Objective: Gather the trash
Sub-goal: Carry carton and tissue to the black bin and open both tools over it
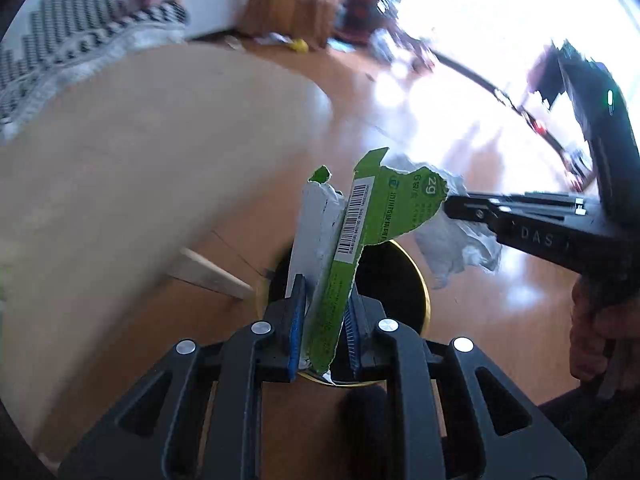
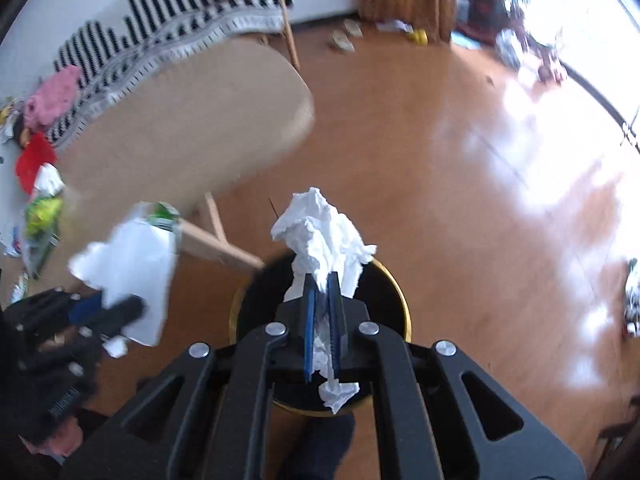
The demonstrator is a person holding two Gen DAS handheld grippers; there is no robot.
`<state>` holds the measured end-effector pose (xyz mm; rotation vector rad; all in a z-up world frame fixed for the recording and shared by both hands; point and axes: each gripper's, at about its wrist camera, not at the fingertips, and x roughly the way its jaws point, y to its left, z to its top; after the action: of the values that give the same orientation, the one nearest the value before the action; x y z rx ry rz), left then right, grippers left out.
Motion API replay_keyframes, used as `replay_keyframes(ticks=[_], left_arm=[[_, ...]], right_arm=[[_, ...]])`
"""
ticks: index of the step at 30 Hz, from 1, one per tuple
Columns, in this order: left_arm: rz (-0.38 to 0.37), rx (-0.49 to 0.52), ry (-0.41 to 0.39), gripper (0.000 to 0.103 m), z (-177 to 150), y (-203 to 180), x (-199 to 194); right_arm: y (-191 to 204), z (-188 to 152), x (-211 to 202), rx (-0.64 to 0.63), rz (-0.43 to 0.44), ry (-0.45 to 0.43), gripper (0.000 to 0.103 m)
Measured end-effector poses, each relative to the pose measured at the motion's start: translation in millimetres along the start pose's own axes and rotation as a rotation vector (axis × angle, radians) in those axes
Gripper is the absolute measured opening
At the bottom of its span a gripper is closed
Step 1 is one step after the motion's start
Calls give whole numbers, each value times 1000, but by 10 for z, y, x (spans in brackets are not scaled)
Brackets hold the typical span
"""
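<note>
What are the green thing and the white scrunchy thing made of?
The green wrapper looks like thin printed card or coated paper: torn ragged edges, pale inner side, barcode. The white wad looks like soft tissue paper, matte and crumpled. Each is pinched in a gripper, left and right.

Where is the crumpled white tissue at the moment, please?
The crumpled white tissue is pinched in the right claw, directly above the gold-rimmed black bin on the wooden floor, right of the torn green carton.

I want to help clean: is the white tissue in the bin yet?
Not yet. The right gripper holds the tissue above the bin.
</note>
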<state>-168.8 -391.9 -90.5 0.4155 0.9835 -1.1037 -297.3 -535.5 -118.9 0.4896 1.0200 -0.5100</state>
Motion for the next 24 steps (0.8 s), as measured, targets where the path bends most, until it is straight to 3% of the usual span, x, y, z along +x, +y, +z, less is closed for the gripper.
replay_keyframes(ticks=[3,9,15,20,21,22,24], left_arm=[[-36,33,80,18,-105,-189,458],[-13,39,213,18,-309,-31,1229],[12,32,238,18,-353,-1,1526],[5,26,224,20,-343,17,1536],[7,28,225,29,-350,4,1516],[11,27,225,49,-343,4,1495],[17,21,192,73,-335,-2,1419]], right_arm=[[-196,-134,142,24,5,60,7],[-416,-210,293,53,23,118,7],[-494,-151,410,77,49,149,7],[-352,-50,531,83,50,158,7],[-350,-49,540,84,51,161,7],[-343,-47,555,84,53,166,7],[-321,-45,588,82,54,174,7]])
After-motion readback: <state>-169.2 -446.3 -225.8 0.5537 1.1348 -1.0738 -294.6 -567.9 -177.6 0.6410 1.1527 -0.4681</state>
